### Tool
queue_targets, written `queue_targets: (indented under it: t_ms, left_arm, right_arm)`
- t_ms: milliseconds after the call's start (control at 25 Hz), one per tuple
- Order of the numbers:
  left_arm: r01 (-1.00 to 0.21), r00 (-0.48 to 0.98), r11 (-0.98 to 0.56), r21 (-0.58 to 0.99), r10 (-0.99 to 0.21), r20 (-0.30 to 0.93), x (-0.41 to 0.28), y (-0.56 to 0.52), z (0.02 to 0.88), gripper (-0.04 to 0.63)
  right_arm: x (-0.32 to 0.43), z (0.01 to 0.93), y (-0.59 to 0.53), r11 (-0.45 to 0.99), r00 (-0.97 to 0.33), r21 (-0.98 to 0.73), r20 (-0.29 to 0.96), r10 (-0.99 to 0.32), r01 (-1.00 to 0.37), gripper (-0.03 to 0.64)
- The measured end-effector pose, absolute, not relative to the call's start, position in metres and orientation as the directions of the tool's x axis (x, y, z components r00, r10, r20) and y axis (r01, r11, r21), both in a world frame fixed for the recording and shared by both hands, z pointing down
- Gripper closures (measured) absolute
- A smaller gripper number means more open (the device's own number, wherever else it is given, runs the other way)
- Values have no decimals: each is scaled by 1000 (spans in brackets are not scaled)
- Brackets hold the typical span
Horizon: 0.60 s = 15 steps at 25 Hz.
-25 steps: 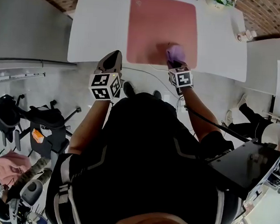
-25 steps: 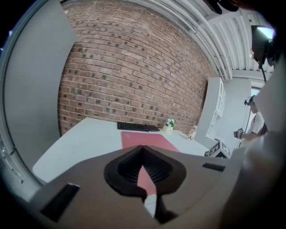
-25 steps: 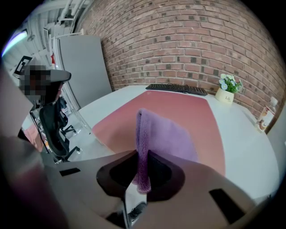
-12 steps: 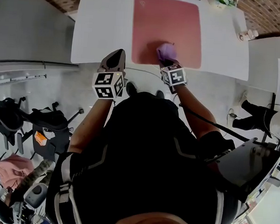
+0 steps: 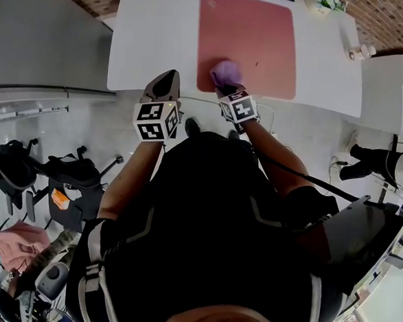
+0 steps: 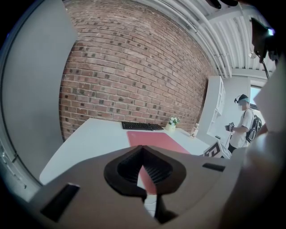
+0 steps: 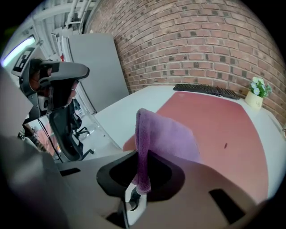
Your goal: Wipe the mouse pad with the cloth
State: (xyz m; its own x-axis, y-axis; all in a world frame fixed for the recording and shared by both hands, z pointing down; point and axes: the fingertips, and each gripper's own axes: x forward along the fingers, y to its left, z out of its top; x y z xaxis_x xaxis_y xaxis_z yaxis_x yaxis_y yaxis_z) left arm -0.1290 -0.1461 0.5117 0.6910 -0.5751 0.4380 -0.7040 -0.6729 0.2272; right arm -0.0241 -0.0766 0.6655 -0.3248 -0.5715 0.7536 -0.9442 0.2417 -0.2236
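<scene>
**Q:** so where's the cloth sitting, and what's got hold of it?

**A:** The right gripper (image 7: 142,176) has it. Its jaws are clamped tight on one folded edge of the cloth (image 7: 165,134). That edge sticks up out of the jaws like a ridge, and the rest flops forward and lies on the pad (image 7: 223,120). In the head view the cloth (image 5: 225,72) is right at that gripper's tip, on the near left part of the pad (image 5: 265,37), just inside the near edge.

**Q:** and the other one?

**A:** The left gripper (image 6: 144,172) is closed with nothing in it, ribbed black pads meeting. It hangs by the near edge of the table (image 5: 155,30), left of the right gripper and well clear of the pad.

**Q:** cool, what's the stuff made of?

**A:** The cloth is purple and fuzzy, thick towel kind of pile. The pad is dusty red, flat and matte, a rectangle with rounded corners. There's one tiny dark speck (image 7: 225,145) on it, right of the cloth. The table is smooth and white. Further back a flat black keyboard (image 7: 205,90) sits right along the pad's far edge. A little potted plant (image 7: 255,96) stands off to its right. Behind all that is a rough red brick wall (image 7: 201,44).
</scene>
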Motion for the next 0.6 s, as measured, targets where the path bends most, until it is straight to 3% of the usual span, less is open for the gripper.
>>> queue_targets:
  t_ms: [600]
  left_arm:
    - [-709, 688, -668, 228, -580, 436, -153, -148, 512, 592]
  right_arm:
    - [-99, 654, -103, 314, -440, -313, 713, -545, -896, 561]
